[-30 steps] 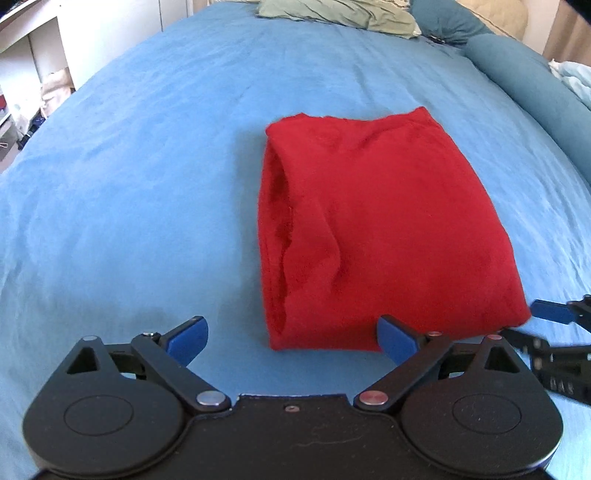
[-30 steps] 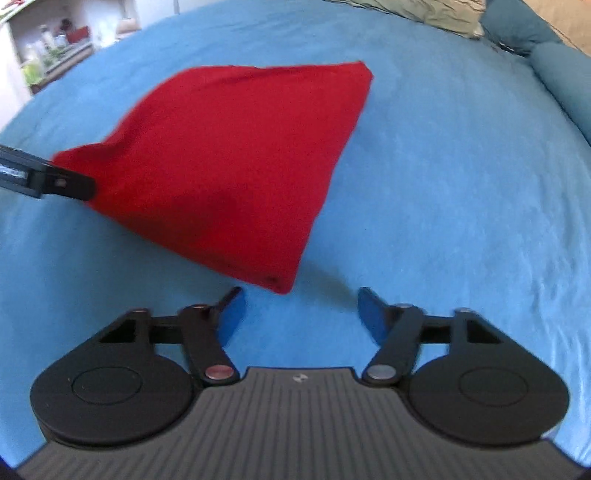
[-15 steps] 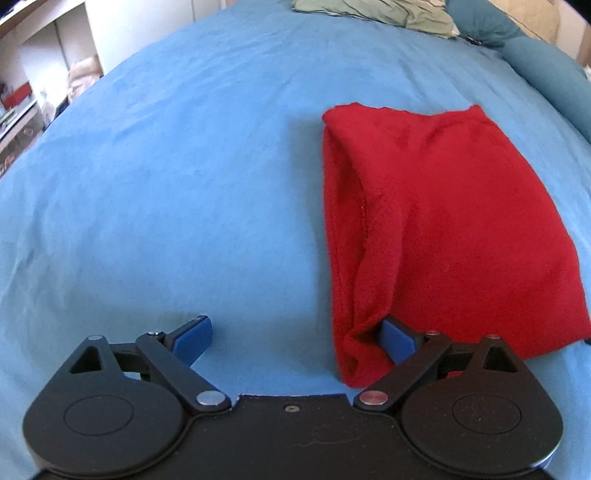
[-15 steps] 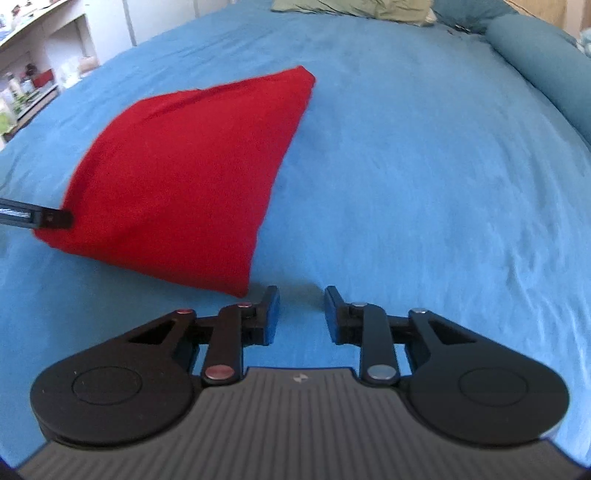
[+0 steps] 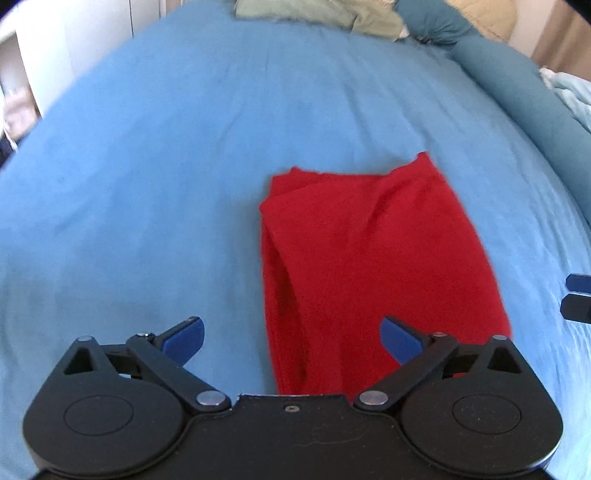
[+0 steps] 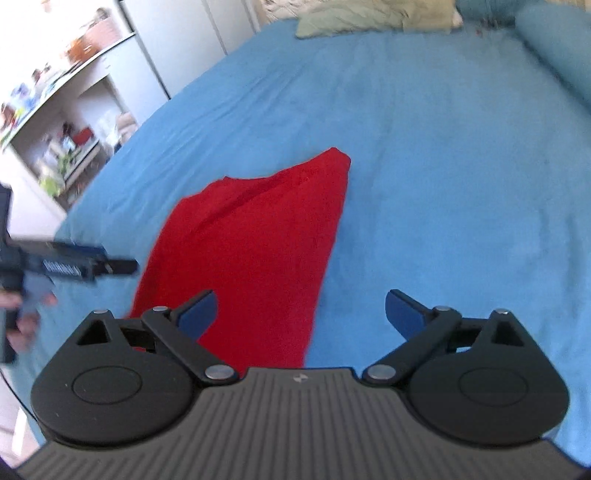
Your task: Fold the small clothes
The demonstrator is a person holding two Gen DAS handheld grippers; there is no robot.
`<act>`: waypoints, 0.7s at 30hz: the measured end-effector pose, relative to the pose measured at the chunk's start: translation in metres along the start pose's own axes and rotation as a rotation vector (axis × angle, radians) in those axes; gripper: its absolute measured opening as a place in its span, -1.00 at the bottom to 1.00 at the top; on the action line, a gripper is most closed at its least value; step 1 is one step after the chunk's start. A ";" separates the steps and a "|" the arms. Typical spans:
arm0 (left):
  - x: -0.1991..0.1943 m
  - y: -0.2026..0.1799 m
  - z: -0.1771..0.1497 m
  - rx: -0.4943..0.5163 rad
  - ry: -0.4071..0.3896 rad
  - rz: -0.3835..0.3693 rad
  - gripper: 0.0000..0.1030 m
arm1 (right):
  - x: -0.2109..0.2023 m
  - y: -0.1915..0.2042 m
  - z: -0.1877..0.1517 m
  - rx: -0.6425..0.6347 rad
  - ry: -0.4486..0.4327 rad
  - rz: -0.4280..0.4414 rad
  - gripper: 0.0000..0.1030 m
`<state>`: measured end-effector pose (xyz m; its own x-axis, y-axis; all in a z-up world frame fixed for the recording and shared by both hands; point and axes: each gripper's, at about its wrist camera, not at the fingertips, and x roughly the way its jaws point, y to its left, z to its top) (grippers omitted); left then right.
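A red cloth lies folded into a long rectangle on the blue bed sheet. My left gripper hangs open above the cloth's near left corner, with nothing pinched between its blue pads. In the right wrist view the same red cloth runs away from me. Above its near right edge my right gripper has its jaws opening wide and grips nothing. The left gripper shows from the side at the cloth's left edge. A tip of the right gripper peeks in at the far right.
A green-grey pile lies at the far end of the bed, and a dark blue bolster runs along the right side. White shelves with clutter stand past the bed's left edge. A hand holds the left gripper.
Both grippers rose and drew back from the cloth, which now looks smaller and farther off. The right jaws narrowed, then spread wide. The left jaws stayed open.
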<state>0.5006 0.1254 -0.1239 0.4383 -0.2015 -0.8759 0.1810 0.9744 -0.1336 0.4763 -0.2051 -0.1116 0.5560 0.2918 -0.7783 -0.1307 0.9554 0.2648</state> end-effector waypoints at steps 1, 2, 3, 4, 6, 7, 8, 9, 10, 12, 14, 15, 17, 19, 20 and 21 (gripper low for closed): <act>0.009 0.002 0.002 -0.009 0.013 -0.009 0.85 | 0.012 -0.003 0.006 0.033 0.020 0.010 1.00; 0.017 0.004 0.005 -0.012 0.029 -0.021 0.76 | 0.025 -0.006 0.010 0.069 0.042 0.026 1.00; 0.025 0.004 0.007 -0.012 0.041 -0.030 0.71 | 0.039 -0.011 0.013 0.100 0.066 0.041 1.00; 0.030 0.004 0.005 -0.007 0.047 -0.038 0.70 | 0.053 -0.014 0.014 0.136 0.091 0.054 1.00; 0.039 -0.002 0.007 0.001 0.047 -0.057 0.67 | 0.074 -0.019 0.015 0.179 0.118 0.061 1.00; 0.042 -0.003 0.007 0.000 0.046 -0.073 0.66 | 0.082 -0.020 0.015 0.192 0.122 0.061 1.00; 0.045 -0.005 0.008 0.000 0.045 -0.083 0.59 | 0.089 -0.021 0.014 0.203 0.129 0.059 1.00; 0.047 -0.008 0.008 -0.001 0.043 -0.095 0.53 | 0.096 -0.022 0.014 0.211 0.138 0.057 1.00; 0.050 -0.010 0.009 -0.004 0.040 -0.107 0.50 | 0.102 -0.023 0.013 0.219 0.146 0.059 1.00; 0.055 -0.014 0.011 -0.001 0.037 -0.117 0.40 | 0.111 -0.025 0.010 0.232 0.157 0.075 0.90; 0.059 -0.016 0.012 -0.010 0.038 -0.124 0.39 | 0.116 -0.024 0.009 0.239 0.155 0.086 0.79; 0.061 -0.017 0.013 -0.018 0.037 -0.129 0.38 | 0.121 -0.024 0.011 0.242 0.154 0.093 0.73; 0.064 -0.015 0.013 -0.039 0.035 -0.141 0.29 | 0.127 -0.020 0.014 0.249 0.160 0.121 0.55; 0.065 -0.014 0.013 -0.058 0.031 -0.147 0.16 | 0.132 -0.015 0.016 0.237 0.165 0.105 0.39; 0.064 -0.014 0.014 -0.064 0.029 -0.147 0.01 | 0.132 -0.011 0.017 0.223 0.162 0.099 0.21; 0.062 -0.014 0.015 -0.070 0.027 -0.148 -0.14 | 0.131 -0.009 0.018 0.212 0.157 0.091 0.10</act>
<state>0.5380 0.0977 -0.1696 0.3876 -0.3415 -0.8562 0.1798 0.9390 -0.2931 0.5654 -0.1761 -0.2060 0.4136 0.3950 -0.8203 0.0101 0.8990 0.4379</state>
